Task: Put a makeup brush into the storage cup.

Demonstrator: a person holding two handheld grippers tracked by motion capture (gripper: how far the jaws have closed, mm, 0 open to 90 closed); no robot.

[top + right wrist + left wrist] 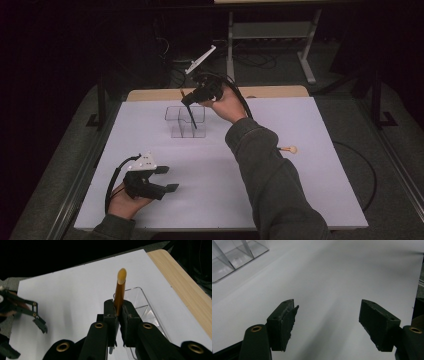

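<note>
- I see the large white rectangular table surface (pixel 280 200) spanning most of the high view, with a light wooden board (pixel 280 91) showing as a strip along its far edge.
- My right arm in a dark grey-green sleeve (pixel 270 175) reaches from the bottom of the high view diagonally up toward the far middle of the table.
- The clear plastic divided organiser box (pixel 184 121) stands on the far middle of the white surface, its compartments separated by transparent walls; in the right gripper view (pixel 146 308) it lies just beyond and below my closed jaws, and in the left gripper view one corner of it (pixel 234 257) sits at the upper left.
- The right gripper (pixel 192 98) hangs above the box, its jaws pressed together on a slim amber-brown stick with a pale slanted tip (pixel 120 292). In the right gripper view the stick rises from between the pads and its pale tip points away over the table; in the high view a dark thin length (pixel 192 120) slants down from the jaws into the box area, though I cannot tell which compartment it is over or whether it touches the plastic.
- The left gripper (pixel 167 178) rests low over the near left part of the white surface, well apart from the box. Its two black jaws stand wide apart with nothing between them, just bare table, as the left gripper view (pixel 327 322) makes plain.
- A small stick with a rounded pale-tan end (pixel 289 149) lies on the white surface just right of my right sleeve.
</note>
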